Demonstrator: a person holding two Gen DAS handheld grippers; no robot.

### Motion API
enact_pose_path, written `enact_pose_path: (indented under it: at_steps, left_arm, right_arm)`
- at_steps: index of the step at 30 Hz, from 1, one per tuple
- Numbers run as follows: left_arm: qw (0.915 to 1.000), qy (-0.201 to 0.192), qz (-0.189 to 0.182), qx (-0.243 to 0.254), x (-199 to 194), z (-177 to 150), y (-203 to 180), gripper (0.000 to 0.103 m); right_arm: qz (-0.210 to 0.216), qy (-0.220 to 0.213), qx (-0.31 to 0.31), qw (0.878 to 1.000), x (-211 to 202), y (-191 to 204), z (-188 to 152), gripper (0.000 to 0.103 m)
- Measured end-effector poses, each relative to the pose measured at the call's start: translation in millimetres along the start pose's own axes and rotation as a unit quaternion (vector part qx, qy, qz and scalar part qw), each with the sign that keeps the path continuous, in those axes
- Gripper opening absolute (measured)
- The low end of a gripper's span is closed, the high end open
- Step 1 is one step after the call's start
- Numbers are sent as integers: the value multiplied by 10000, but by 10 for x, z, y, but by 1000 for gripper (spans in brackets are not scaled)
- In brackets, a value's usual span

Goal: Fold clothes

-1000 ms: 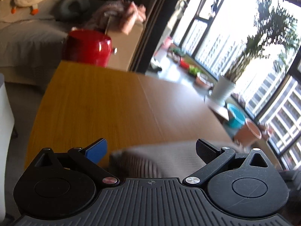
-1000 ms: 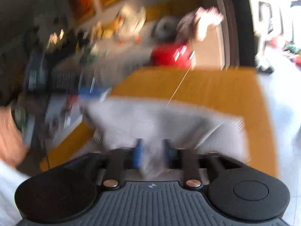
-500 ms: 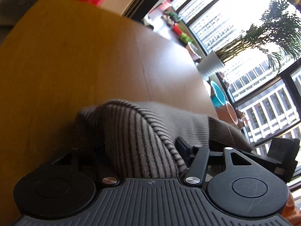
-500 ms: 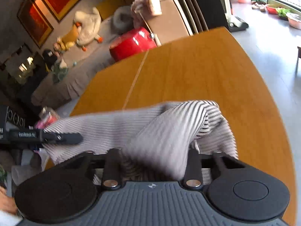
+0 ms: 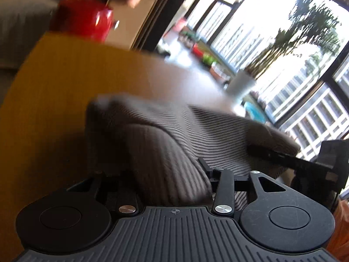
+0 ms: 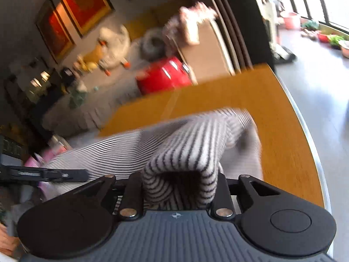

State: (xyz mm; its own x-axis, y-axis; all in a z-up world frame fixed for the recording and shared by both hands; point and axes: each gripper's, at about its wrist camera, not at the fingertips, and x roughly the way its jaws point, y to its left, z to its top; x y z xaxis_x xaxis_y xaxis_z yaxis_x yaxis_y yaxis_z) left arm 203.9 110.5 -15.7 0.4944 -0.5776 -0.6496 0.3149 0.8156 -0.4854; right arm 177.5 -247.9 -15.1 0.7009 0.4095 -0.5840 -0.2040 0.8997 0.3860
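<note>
A grey striped garment (image 5: 174, 135) hangs between both grippers over the wooden table (image 5: 65, 76). My left gripper (image 5: 172, 179) is shut on one bunched end of it; the fingertips are buried in cloth. My right gripper (image 6: 178, 183) is shut on the other end of the striped garment (image 6: 185, 144), which folds over its fingers. The right gripper shows at the far right of the left wrist view (image 5: 305, 163), and the left gripper shows at the left of the right wrist view (image 6: 43, 173).
A red pot (image 5: 85, 21) stands beyond the table's far edge, also in the right wrist view (image 6: 165, 76). A sofa with toys (image 6: 109, 50) lies behind. Windows, a white plant pot (image 5: 240, 85) and the table's curved right edge (image 6: 305, 131) are to the right.
Both grippers closed on the striped garment and have lifted it off the table. The cloth now bunches higher between them, and both views are tilted and blurred with motion.
</note>
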Motion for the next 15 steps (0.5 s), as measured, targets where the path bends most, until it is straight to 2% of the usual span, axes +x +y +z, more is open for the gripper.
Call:
enact_pose_path:
  at_steps: [2,4,5,6,8,10,11,12,13,15]
  left_arm:
    - [9999,-7,106,-53,37,-168,25,50]
    - [9996,-127,264,45,-72,-206,18,58]
    - [9988,-253,420,96,-175,-198,5,65]
    - [9976,-387,541,187,-276,-167,-19,68]
    - [9943,-653,757,361,-473,-106,-72,73]
    - [9929,-878,676,429,-633,-73,-180,76]
    - [9923,-971,615,461,-702,-62,-235,76]
    - [9931,-963,452,484,-708,-80,-298,76]
    - [9940,-936,280,501,-704,-100,-360,76]
    - [9973,-573,-149,423,-544,-158,-452,76]
  right_arm:
    - [-47,-111,-17,9999,-87,-86,-172,32]
    - [-281,-255,-97,9992,-238,-104,-180,43]
    - [-433,-324,-147,9984,-318,-105,-166,54]
    - [-602,-435,-245,9969,-418,-101,-144,57]
    - [-791,-742,-385,9934,-628,-82,-66,57]
    - [-890,-1026,-532,9893,-808,-41,11,54]
    - [-864,-1105,-657,9879,-843,1,35,43]
    - [-804,-1123,-763,9875,-844,39,46,35]
    - [-727,-1069,-849,9880,-800,81,58,34]
    - [-738,-842,-1069,9879,-605,154,44,34]
